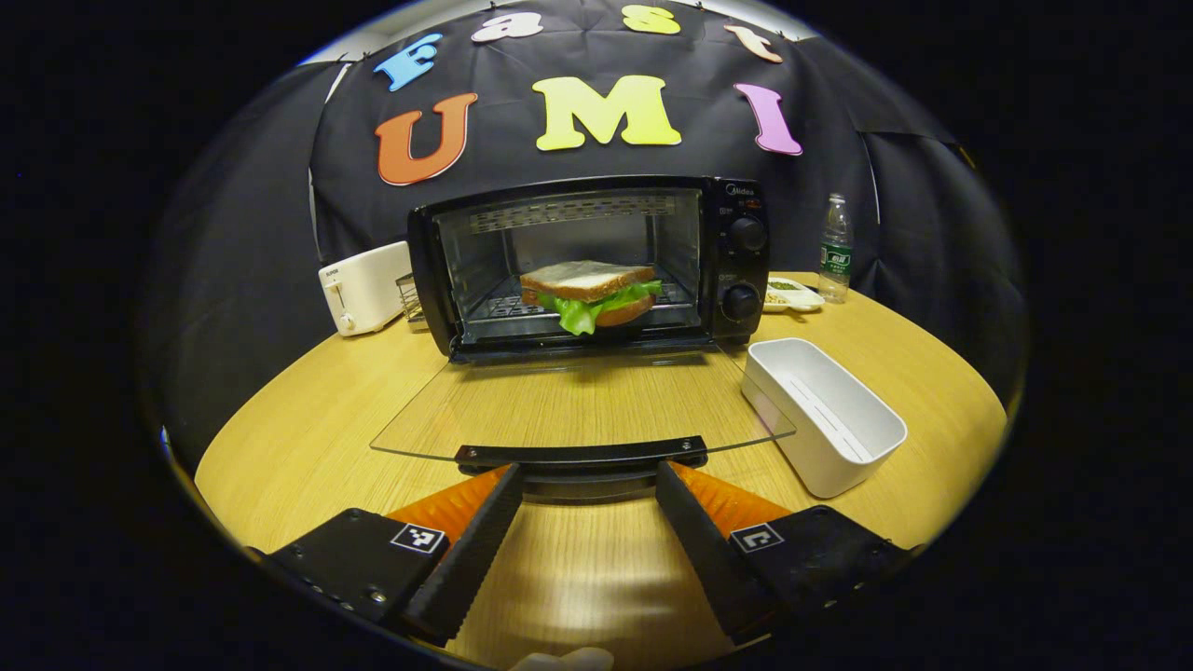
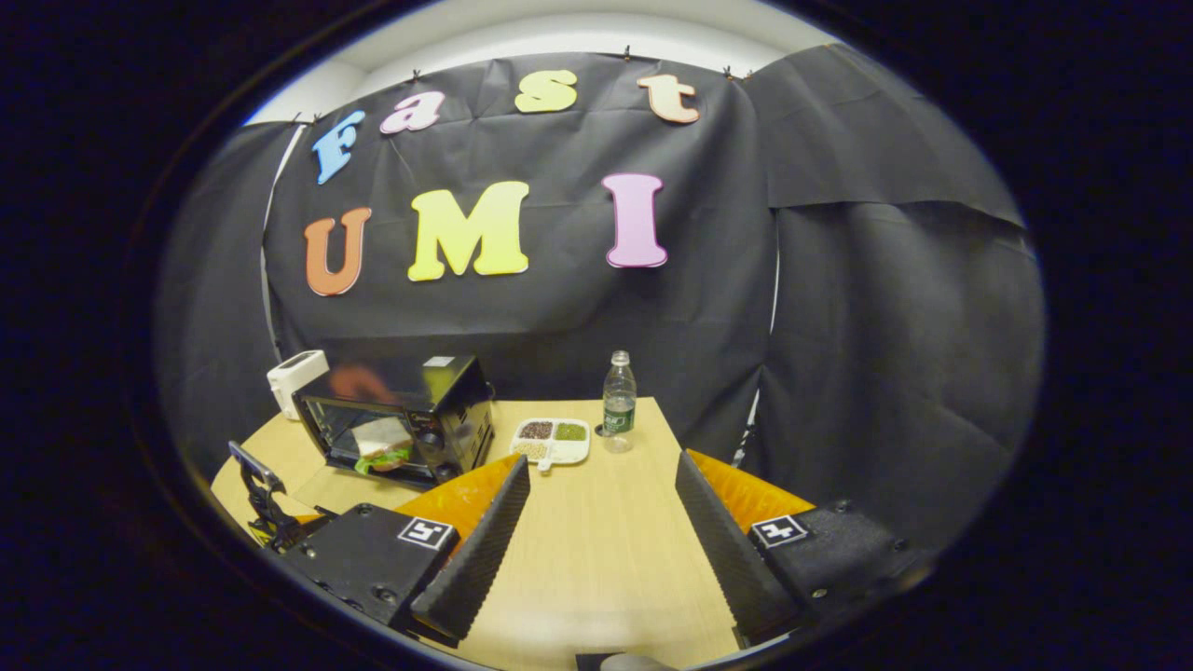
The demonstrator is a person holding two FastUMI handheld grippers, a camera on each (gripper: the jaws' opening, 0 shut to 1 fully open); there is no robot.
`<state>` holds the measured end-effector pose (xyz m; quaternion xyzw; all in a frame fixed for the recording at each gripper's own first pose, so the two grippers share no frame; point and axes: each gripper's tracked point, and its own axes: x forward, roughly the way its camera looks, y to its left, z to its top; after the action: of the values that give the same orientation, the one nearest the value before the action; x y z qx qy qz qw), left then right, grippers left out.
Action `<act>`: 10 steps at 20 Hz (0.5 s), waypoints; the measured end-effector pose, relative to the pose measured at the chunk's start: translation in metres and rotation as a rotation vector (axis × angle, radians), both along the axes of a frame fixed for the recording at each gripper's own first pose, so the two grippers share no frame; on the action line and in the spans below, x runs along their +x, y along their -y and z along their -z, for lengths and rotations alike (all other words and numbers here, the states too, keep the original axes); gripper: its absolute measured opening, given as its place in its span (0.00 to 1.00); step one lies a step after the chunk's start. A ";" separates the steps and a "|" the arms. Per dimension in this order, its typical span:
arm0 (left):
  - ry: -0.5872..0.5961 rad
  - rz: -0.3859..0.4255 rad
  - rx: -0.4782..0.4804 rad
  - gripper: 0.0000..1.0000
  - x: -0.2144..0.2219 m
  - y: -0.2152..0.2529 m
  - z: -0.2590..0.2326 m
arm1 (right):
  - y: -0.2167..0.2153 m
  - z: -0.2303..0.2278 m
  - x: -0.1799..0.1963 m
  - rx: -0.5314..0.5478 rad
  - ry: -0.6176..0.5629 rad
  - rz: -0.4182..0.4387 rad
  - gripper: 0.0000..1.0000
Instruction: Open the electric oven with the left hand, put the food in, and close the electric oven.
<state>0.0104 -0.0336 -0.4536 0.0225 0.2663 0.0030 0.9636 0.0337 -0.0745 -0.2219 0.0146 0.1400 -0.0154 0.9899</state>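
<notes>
With the sandwich (image 1: 589, 294) in the oven (image 1: 587, 266), only closing remains; the left claw (image 1: 585, 508), fingers apart, is near the door handle (image 1: 580, 454), perhaps touching.

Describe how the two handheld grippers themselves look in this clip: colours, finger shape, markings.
The left gripper and right gripper match: black blocky bodies with small screws, orange wedge-shaped finger backs, and black ribbed pads tapering forward. Each finger base carries a small square black-and-white marker.

oven (image 1: 596, 266) black | lettuce (image 1: 582, 312) green | tub (image 1: 825, 415) white
</notes>
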 end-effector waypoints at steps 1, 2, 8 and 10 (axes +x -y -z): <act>-0.003 0.003 -0.003 0.95 0.000 0.001 -0.001 | -0.001 0.000 0.000 0.000 -0.001 -0.002 0.97; -0.007 0.003 -0.004 0.95 0.000 0.002 0.000 | -0.002 -0.001 0.000 -0.002 0.001 -0.003 0.97; -0.003 0.014 0.001 0.95 0.002 0.001 -0.017 | -0.006 -0.011 0.001 0.009 0.015 -0.004 1.00; 0.002 0.013 -0.021 0.95 0.003 0.000 -0.025 | -0.009 -0.015 0.001 0.019 0.020 -0.010 0.97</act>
<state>0.0134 -0.0331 -0.4287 0.0142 0.2654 -0.0062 0.9640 0.0350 -0.0651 -0.2066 0.0236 0.1304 -0.0091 0.9911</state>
